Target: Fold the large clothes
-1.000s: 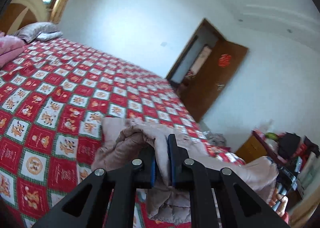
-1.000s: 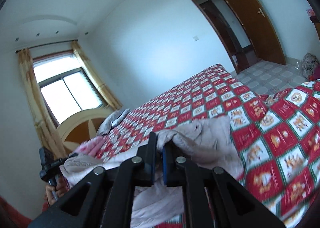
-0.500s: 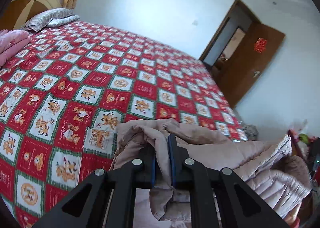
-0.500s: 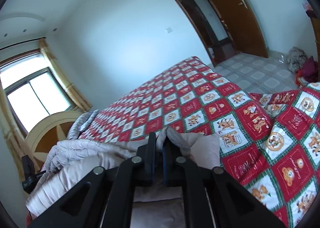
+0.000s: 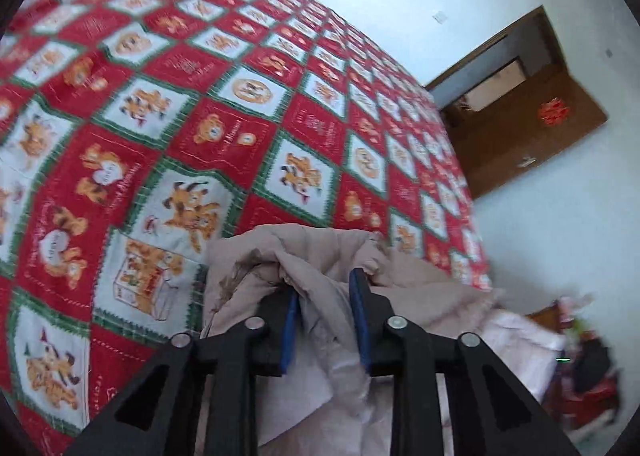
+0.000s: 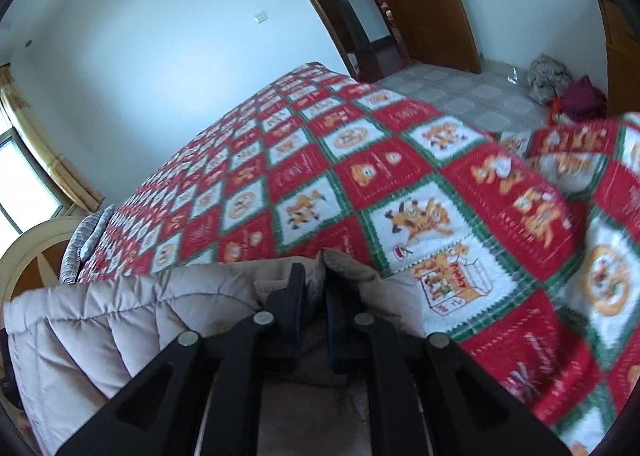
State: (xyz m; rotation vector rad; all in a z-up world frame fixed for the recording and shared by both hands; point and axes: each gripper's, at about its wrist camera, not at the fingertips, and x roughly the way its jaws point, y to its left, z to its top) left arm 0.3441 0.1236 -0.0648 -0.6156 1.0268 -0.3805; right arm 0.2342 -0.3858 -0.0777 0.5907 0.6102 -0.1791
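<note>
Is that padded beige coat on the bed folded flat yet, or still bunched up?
Still bunched up. The coat lies rumpled on the bedspread, its edge heaped in loose folds between both tools; the right tool pinches it.

- 1 padded beige coat (image 5: 320,256) – a single garment, seen in both wrist views
- 2 grippers: left gripper (image 5: 324,292), right gripper (image 6: 314,284)
- 1 bed with 1 red patchwork quilt (image 5: 180,96)
- 1 grey striped pillow (image 6: 82,244)
- 1 brown door (image 5: 532,128), 1 red ornament (image 5: 554,111) on it
- 1 window (image 6: 20,184), 1 yellow curtain (image 6: 44,144)
- 1 wall switch plate (image 6: 261,17)
- 1 heap of clothes on the floor (image 6: 560,84)
</note>
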